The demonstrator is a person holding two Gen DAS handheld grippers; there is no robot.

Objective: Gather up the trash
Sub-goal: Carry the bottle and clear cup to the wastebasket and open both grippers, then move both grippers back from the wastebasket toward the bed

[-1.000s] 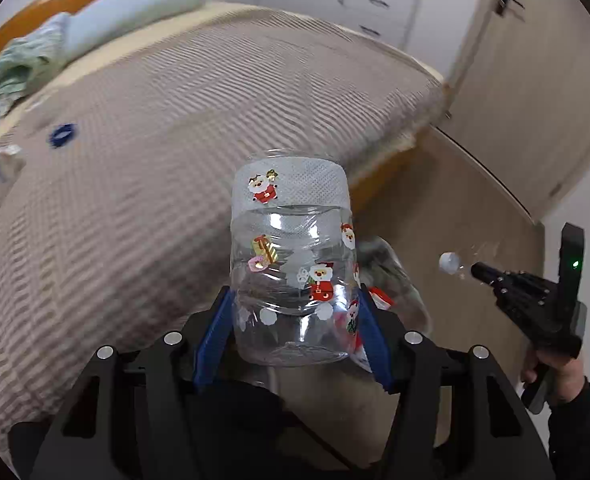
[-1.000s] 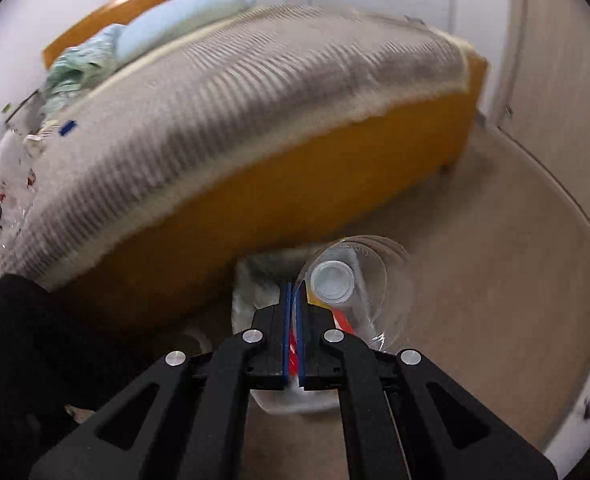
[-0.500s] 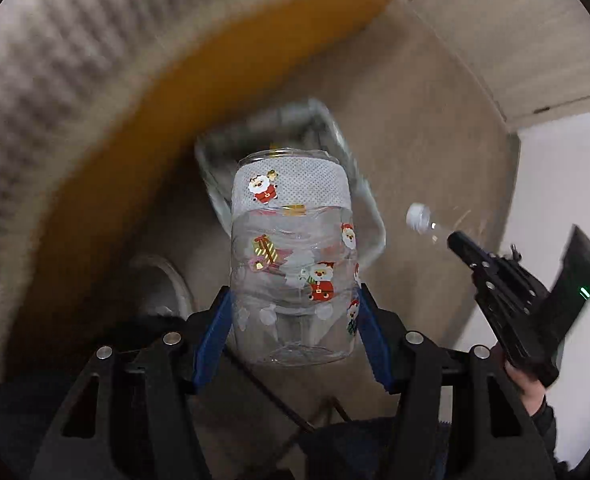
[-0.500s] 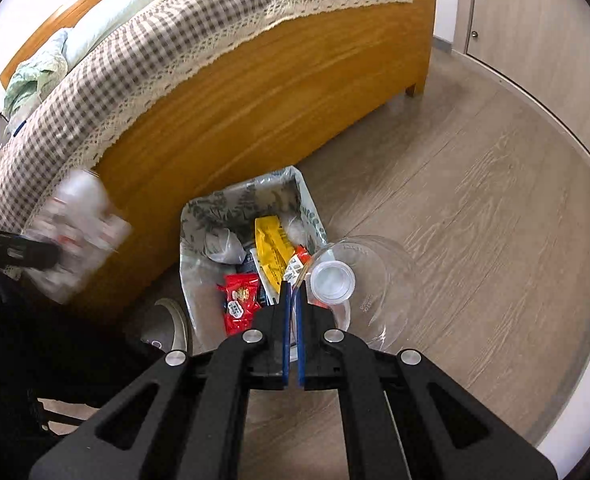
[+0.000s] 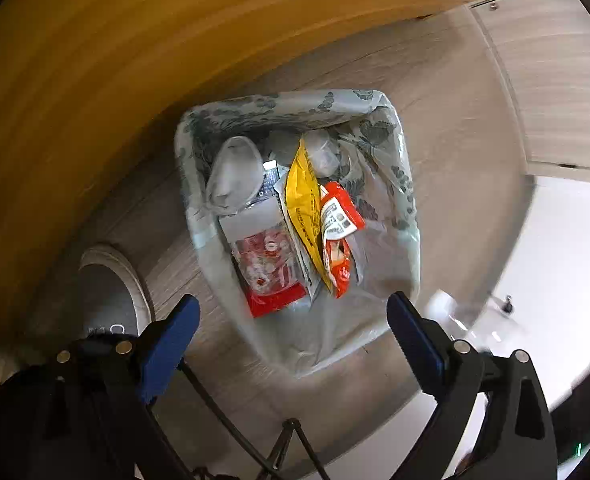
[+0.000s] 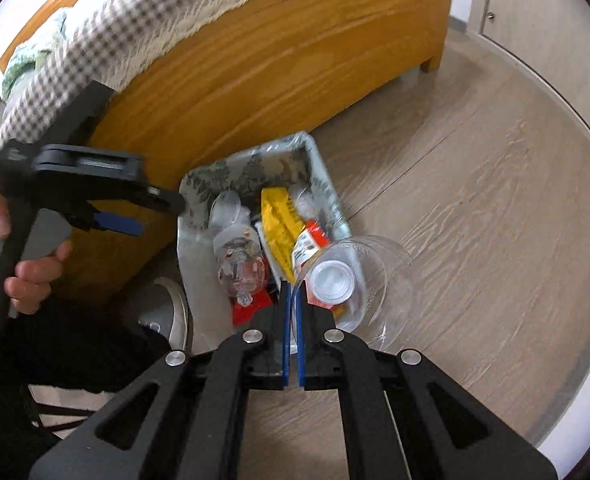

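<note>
A lined trash bin (image 5: 199, 136) stands on the floor by the bed. The clear Santa-print jar (image 5: 267, 256) lies inside it among a yellow wrapper (image 5: 301, 196), a red wrapper (image 5: 339, 216) and clear plastic cups. My left gripper (image 5: 291, 312) is open and empty above the bin; it also shows in the right wrist view (image 6: 123, 220). My right gripper (image 6: 292, 292) is shut on the rim of a clear plastic cup (image 6: 359, 280), held over the bin's near right edge (image 6: 343, 224). The cup shows faintly in the left wrist view (image 5: 455, 320).
The wooden bed frame (image 6: 255, 80) with a checked cover (image 6: 95, 32) runs just behind the bin. A grey shoe (image 5: 111, 284) stands left of the bin. Wood floor (image 6: 475, 200) spreads to the right, with cabinet doors (image 6: 543, 12) beyond.
My left gripper swung down from the bed to over the bin, opened, and the Santa jar dropped into the bin. My right gripper kept the cup and moved closer to the bin.
</note>
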